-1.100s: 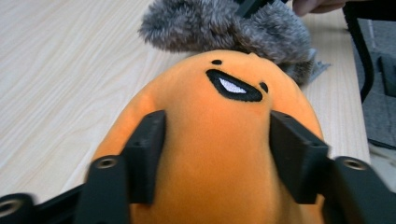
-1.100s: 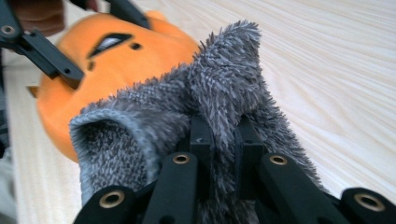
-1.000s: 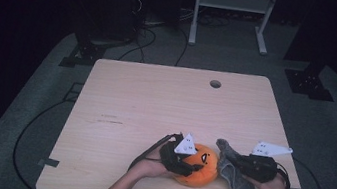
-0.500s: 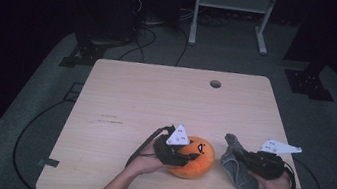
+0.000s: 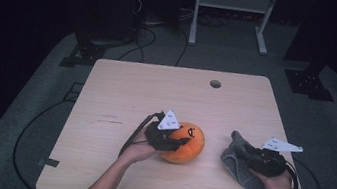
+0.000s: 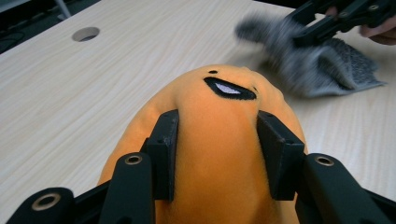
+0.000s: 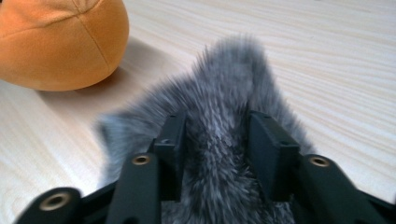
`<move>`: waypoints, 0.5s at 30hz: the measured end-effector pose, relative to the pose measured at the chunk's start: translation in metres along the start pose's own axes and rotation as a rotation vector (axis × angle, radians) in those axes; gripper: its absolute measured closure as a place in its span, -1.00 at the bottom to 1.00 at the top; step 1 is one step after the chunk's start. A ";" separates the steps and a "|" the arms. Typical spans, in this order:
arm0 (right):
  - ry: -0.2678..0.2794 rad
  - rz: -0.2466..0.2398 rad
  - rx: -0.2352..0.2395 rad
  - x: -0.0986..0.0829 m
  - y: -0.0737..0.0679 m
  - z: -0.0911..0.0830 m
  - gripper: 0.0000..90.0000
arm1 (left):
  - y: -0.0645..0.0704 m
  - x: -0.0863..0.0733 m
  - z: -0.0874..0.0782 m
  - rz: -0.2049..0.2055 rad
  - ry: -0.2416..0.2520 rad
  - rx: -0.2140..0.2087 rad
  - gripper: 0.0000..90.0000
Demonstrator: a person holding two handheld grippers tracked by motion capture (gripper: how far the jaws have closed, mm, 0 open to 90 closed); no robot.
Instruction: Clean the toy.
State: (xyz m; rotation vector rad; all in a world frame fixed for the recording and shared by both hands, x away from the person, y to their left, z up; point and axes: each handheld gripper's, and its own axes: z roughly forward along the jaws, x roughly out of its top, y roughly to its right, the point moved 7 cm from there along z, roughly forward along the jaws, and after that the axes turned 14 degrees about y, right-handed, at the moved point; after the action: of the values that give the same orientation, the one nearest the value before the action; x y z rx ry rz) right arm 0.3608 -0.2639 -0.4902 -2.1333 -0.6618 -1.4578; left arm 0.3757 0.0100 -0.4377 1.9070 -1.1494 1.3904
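Observation:
An orange plush toy with a stitched black mouth rests on the wooden table near its front edge. My left gripper is shut on the plush toy, its jaws pressing into both sides. To the right lies a grey furry cloth. My right gripper is shut on the grey cloth, a fold of fur pinched between the jaws. In the right gripper view the plush toy sits at the upper left.
A round cable hole sits near the table's far edge. Beyond the table stand a white frame and dark equipment bases, with cables across the grey floor. The table's far and left parts are bare wood.
My left gripper and the plush toy have shifted slightly left. My right gripper has moved right and toward the front edge with the grey cloth, widening the gap between the two.

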 end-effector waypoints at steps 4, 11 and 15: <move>0.024 0.010 0.000 0.002 0.002 0.002 0.18 | -0.006 0.001 -0.001 0.005 -0.002 0.020 0.20; 0.038 0.009 0.023 0.004 -0.002 0.005 0.13 | -0.020 0.003 0.002 -0.008 0.001 0.070 0.18; 0.039 0.007 0.033 0.004 -0.003 0.005 0.08 | -0.024 -0.005 0.009 -0.034 -0.024 0.060 0.12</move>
State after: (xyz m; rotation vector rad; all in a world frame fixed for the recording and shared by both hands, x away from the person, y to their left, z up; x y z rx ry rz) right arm 0.3633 -0.2582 -0.4875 -2.0750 -0.6591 -1.4710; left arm 0.4003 0.0167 -0.4436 1.9809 -1.0924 1.4014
